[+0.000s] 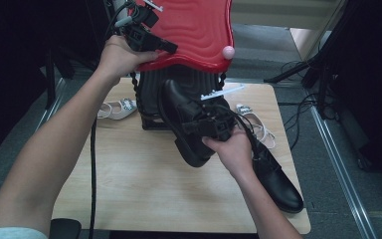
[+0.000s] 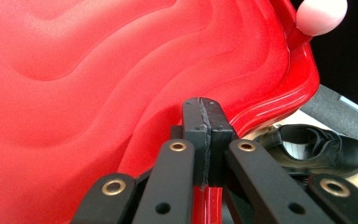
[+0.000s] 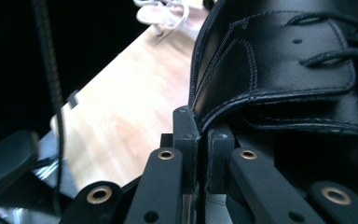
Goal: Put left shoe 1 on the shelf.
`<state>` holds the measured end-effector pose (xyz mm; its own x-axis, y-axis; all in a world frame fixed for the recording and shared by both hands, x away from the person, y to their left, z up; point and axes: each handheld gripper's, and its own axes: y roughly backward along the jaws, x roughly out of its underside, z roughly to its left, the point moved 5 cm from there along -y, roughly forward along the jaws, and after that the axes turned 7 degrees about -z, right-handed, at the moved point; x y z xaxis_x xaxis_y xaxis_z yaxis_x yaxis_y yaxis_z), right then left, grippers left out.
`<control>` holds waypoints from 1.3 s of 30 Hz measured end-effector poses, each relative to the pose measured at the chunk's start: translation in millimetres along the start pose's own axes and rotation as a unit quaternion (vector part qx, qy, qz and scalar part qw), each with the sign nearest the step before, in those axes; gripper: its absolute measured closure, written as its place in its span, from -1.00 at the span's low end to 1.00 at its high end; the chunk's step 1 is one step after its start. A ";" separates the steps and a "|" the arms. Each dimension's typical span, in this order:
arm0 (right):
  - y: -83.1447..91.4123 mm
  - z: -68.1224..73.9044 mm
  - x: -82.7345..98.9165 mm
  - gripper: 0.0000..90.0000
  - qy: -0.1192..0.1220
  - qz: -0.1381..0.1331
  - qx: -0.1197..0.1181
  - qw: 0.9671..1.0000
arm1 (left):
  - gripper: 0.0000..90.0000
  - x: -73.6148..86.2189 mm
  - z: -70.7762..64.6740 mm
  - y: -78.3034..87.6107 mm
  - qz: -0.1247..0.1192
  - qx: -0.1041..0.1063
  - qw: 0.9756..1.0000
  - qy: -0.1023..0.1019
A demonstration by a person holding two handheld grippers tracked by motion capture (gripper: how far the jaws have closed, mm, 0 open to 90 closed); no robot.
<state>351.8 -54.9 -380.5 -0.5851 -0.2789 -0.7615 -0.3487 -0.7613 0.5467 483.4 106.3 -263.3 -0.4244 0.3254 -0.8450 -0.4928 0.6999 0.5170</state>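
A red wavy lid (image 1: 194,27) is tilted up over a black ribbed box (image 1: 151,94) at the back of the table. My left gripper (image 1: 171,48) is shut on the lid's front rim; the left gripper view has the jaws (image 2: 204,109) pinching the red edge (image 2: 270,112). My right gripper (image 1: 201,125) is shut on the collar of a black leather lace-up shoe (image 1: 179,107), held tilted in the air in front of the box. The right gripper view shows the shoe's stitched side (image 3: 284,60) clamped between the jaws (image 3: 200,123).
A second black shoe (image 1: 278,179) lies on the wooden table (image 1: 144,184) at the right, also seen as the black shoe (image 2: 326,149) below the lid. White sandals lie left (image 1: 117,108) and right (image 1: 258,127) of the box. A pink knob (image 1: 228,52) sits on the lid's corner.
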 end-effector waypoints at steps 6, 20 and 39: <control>-24.8 -6.0 -16.1 0.94 0.023 -0.028 0.020 0.999 | 1.00 0.4 0.0 0.5 0.001 0.002 1.000 0.001; -71.6 -25.2 -37.5 0.94 0.061 -0.096 0.070 0.991 | 1.00 1.0 -1.1 0.9 0.000 0.000 1.000 0.005; -106.4 -28.4 -51.5 0.93 0.084 -0.143 0.108 0.980 | 1.00 2.0 0.2 1.5 -0.004 0.001 1.000 0.007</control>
<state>439.9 23.8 -409.3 -0.3178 -0.1790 -0.9311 -0.6382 -0.6858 0.3497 481.9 108.1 -264.3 -0.4309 0.3101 -0.8474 -0.4951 0.7039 0.5093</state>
